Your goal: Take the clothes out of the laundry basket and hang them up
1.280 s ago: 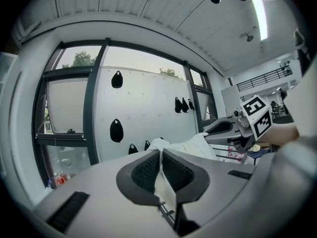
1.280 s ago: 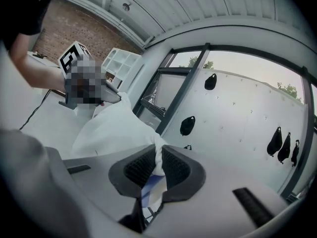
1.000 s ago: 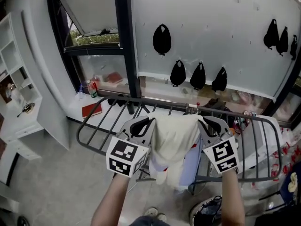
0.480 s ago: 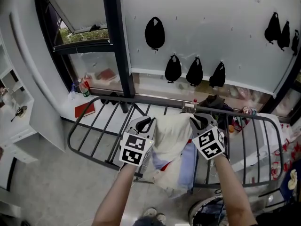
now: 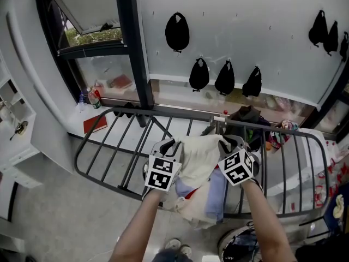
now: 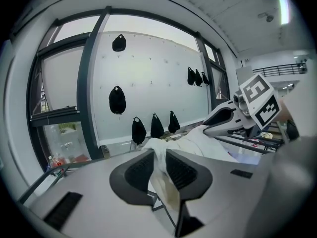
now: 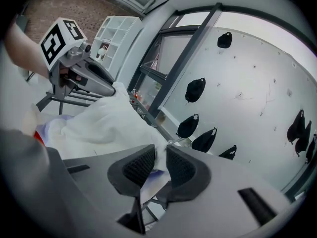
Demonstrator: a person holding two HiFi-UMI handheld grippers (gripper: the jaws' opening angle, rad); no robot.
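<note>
Head view: a cream-white garment (image 5: pixel 199 156) draped over the middle of the dark metal drying rack (image 5: pixel 174 113), bunched on its bars and hanging down past the rack's near rail. Left gripper (image 5: pixel 168 142) at the garment's left edge above the rack, right gripper (image 5: pixel 228 141) at its right edge, a bare forearm behind each. Pale blue cloth (image 5: pixel 217 192) under the garment, hanging at the rack's near rail. Beyond the rack's far rail, several black bags (image 5: pixel 176 31) on a white wall.

Left gripper view: jaws just now easing apart, only a narrow gap between them. A fold of the cream-white garment (image 6: pixel 198 143) runs down through that gap of the left gripper (image 6: pixel 159 155), cloth against both ribbed pads, so the pinch holds. Right gripper (image 6: pixel 233 120) at the garment's other end, over the rack's bars. Black bags (image 6: pixel 117 99) on the wall beyond the rack.

Right gripper view: jaws likewise just eased wider, yet close together. An edge of the cream-white garment (image 7: pixel 99 128) fills the slot of the right gripper (image 7: pixel 159 155), pressed between the pads. Left gripper (image 7: pixel 89 76) at the far side of the garment, above the rack. Black bags (image 7: pixel 194 89) on the wall past the rack.
</note>
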